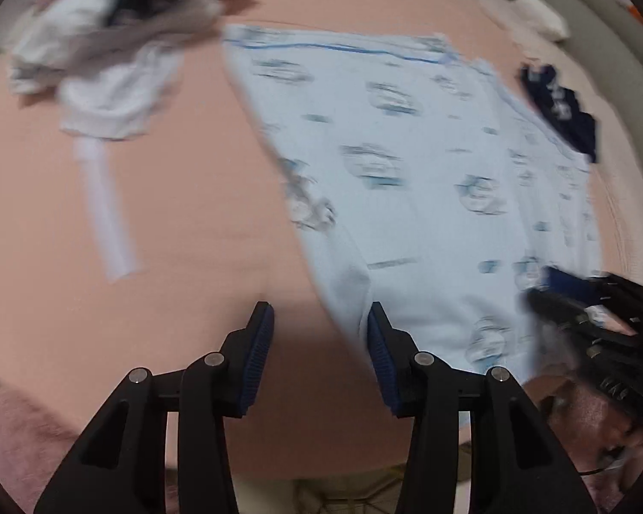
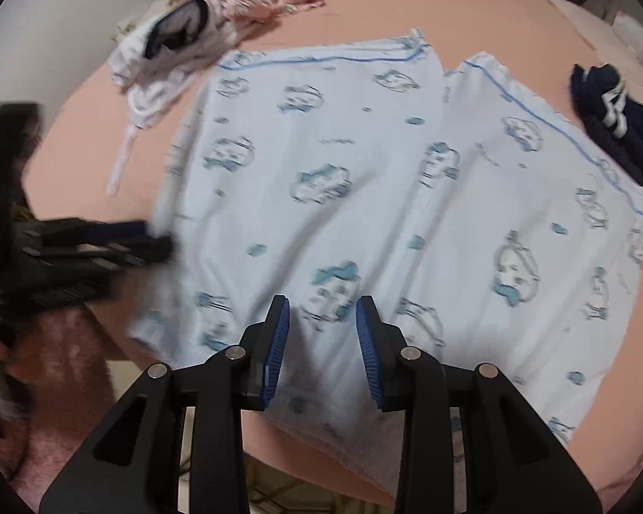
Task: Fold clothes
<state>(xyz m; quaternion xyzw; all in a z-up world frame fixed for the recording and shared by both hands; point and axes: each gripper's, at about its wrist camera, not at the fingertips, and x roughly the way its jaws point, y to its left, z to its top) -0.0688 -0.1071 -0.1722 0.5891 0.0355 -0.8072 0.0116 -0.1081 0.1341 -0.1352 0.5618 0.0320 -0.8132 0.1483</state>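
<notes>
Both tongs stand spread with nothing pinched, as each view shows. Left wrist view: left gripper (image 1: 320, 321) hangs over the near left edge of the pale blue printed garment (image 1: 407, 162), which lies flat on the pink bed sheet (image 1: 171, 231); one pad sits over bare sheet, the other over cloth, so the edge runs btw. the jaws but is not pressed. Right gripper (image 1: 548, 291) is seen at the right, low over the near part of the same garment, blurred. Risk here, in my judgement: if the jaws close now they may catch only sheet, or sheet plus cloth, and the fold would drag the bedding; the picture is blurred w/ motion, so a quick close could miss the hem. Count in this view: 1 blue garment, 1 heap of white and grey clothes (image 1: 107, 43) at far left w/ 1 white strap (image 1: 105, 214) trailing, 1 dark navy item (image 1: 561, 111) at far right. Right wrist view: right tongs (image 2: 323, 321) are apart, above the near hem, approx. in the middle of the garment, nothing btw. them. Left tongs (image 2: 150, 240) come in from the left by the garment's side edge. Risk: the two grip places are not level, so the fold may go skew; also the navy item (image 2: 613, 115) touches the far right corner and could be pulled along. Count: 2 grippers, 1 blue garment, 1 heap (image 2: 180, 43), 1 navy item.
</notes>
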